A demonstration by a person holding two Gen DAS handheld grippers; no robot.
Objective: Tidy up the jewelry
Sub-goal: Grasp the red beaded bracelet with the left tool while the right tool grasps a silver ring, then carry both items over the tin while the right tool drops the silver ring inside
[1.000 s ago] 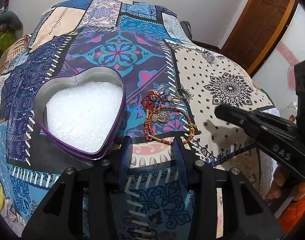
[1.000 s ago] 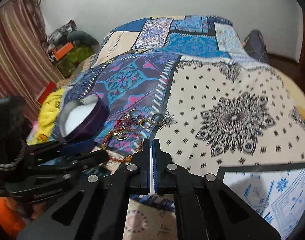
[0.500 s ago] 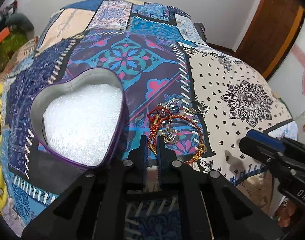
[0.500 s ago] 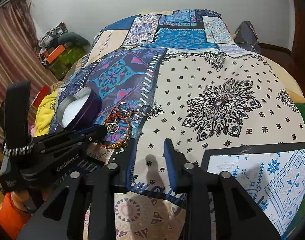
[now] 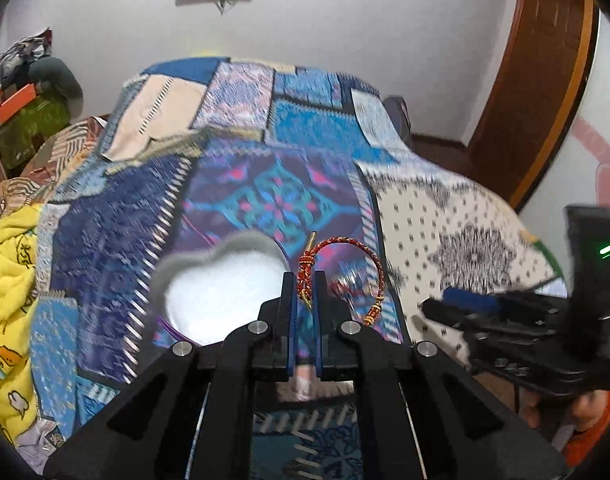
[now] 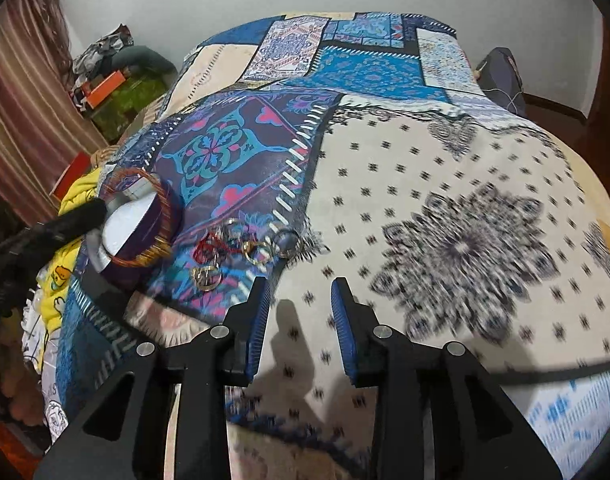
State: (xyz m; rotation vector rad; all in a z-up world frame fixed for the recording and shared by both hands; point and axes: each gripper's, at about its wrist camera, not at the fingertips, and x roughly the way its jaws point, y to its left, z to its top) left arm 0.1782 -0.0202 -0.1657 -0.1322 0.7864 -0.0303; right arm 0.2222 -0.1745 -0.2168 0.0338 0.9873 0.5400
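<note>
Left claw (image 5: pixel 304 284) pinching red bracelet (image 5: pixel 347 245), heart tin (image 5: pixel 221 280) blurred, half-hidden

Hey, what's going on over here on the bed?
A person is sorting jewelry with two handheld grippers. The left gripper is shut on a red and gold cord bracelet, held beside the heart-shaped tin. The right gripper is open and empty near the rings left on the patchwork bedspread.

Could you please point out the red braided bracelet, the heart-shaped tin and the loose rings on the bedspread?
red braided bracelet (image 5: pixel 379 270): left wrist view, on its curved cord.
heart-shaped tin (image 5: pixel 209 250): left wrist view, on its grey upper rim.
loose rings (image 6: pixel 205 276): right wrist view, on the nearest gold ring.
</note>
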